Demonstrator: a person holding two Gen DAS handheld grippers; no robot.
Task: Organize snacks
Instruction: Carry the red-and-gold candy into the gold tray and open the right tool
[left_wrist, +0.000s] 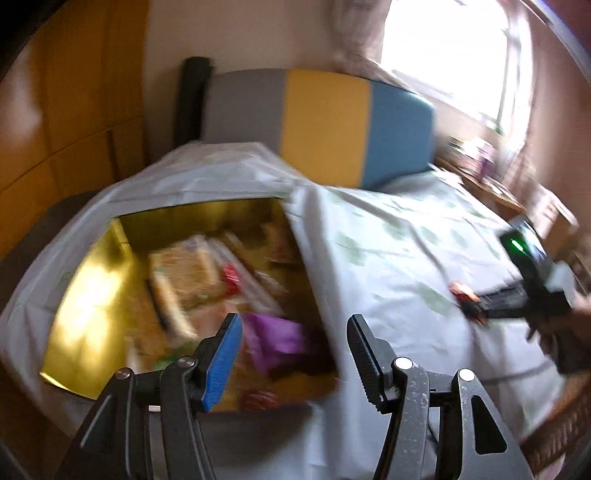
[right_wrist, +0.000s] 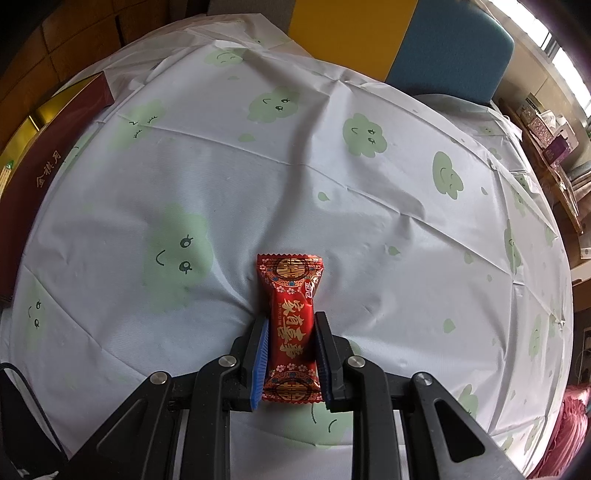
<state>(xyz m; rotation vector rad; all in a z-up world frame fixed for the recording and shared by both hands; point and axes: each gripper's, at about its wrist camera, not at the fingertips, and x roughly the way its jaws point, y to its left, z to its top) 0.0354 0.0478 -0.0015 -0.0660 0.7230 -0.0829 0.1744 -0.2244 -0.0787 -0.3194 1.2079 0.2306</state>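
Left edge of the table (right_wrist: 295, 206): gold-lined box (left_wrist: 85, 295), open, with snacks piled inside. They are blurred, but a purple packet (left_wrist: 275, 338) shows near the front wall.

The left gripper (left_wrist: 291, 354) hangs over the box's near right corner, jaws released and apart, nothing between them.

Middle of the table, toward the near edge: red candy packet (right_wrist: 291, 317) on the cloud-print cloth. The right gripper (right_wrist: 290, 354) is clenched on it, pads pressing both long sides at the waist. The packet's long axis runs straight out along the fingers, far end resting on the cloth.

Key relation: the box lies left of the held packet, well apart, its dark-red side wall (right_wrist: 55, 147) facing it. The right hand has the packet; the left is nearer the box but empty. The likely next move is a lift and carry leftward over that wall.
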